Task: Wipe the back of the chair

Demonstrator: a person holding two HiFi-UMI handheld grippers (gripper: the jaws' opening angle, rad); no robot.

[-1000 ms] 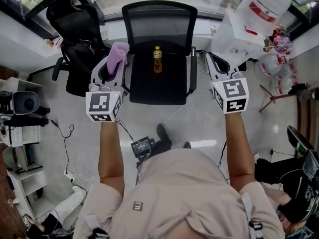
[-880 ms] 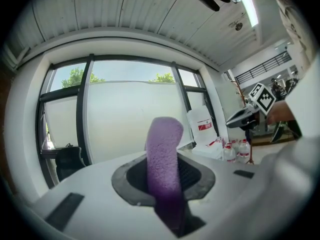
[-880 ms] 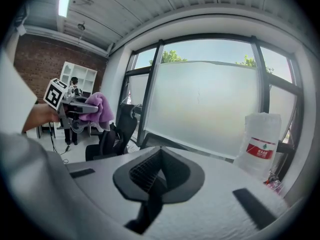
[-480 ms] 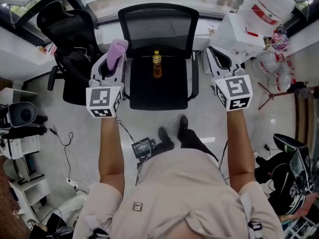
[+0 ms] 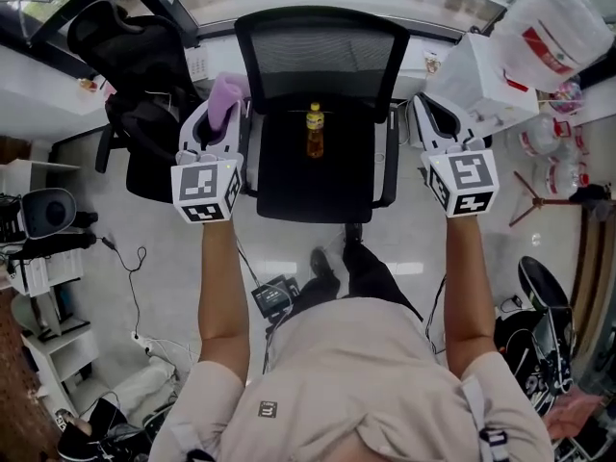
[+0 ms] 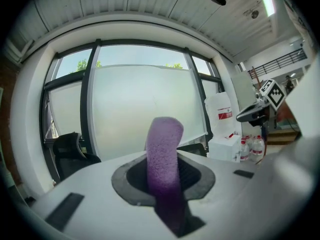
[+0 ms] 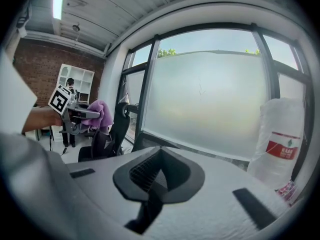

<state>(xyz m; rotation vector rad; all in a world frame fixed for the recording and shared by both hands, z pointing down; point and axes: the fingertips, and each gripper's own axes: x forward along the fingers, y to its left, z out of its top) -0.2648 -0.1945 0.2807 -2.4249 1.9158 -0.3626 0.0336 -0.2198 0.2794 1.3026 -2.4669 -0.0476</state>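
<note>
A black office chair stands straight ahead in the head view, with its mesh backrest [image 5: 322, 54] on the far side and an orange drink bottle [image 5: 315, 130] upright on the seat [image 5: 318, 186]. My left gripper [image 5: 222, 114] hovers over the chair's left armrest, shut on a purple cloth [image 5: 227, 92]. In the left gripper view the cloth [image 6: 164, 156] sticks up between the closed jaws. My right gripper [image 5: 432, 115] is held beside the chair's right armrest. In the right gripper view its jaws are closed together with nothing between them. Neither gripper touches the backrest.
A second black chair [image 5: 135, 75] stands close on the left. A white box [image 5: 481, 75] and a large water jug [image 5: 558, 17] sit at the right. Cables and a small black device [image 5: 274, 296] lie on the floor by the person's feet. Windows run behind the chair.
The person has stepped nearer to the chair, and both grippers now sit closer to its armrests. The purple cloth stays in the left gripper.
</note>
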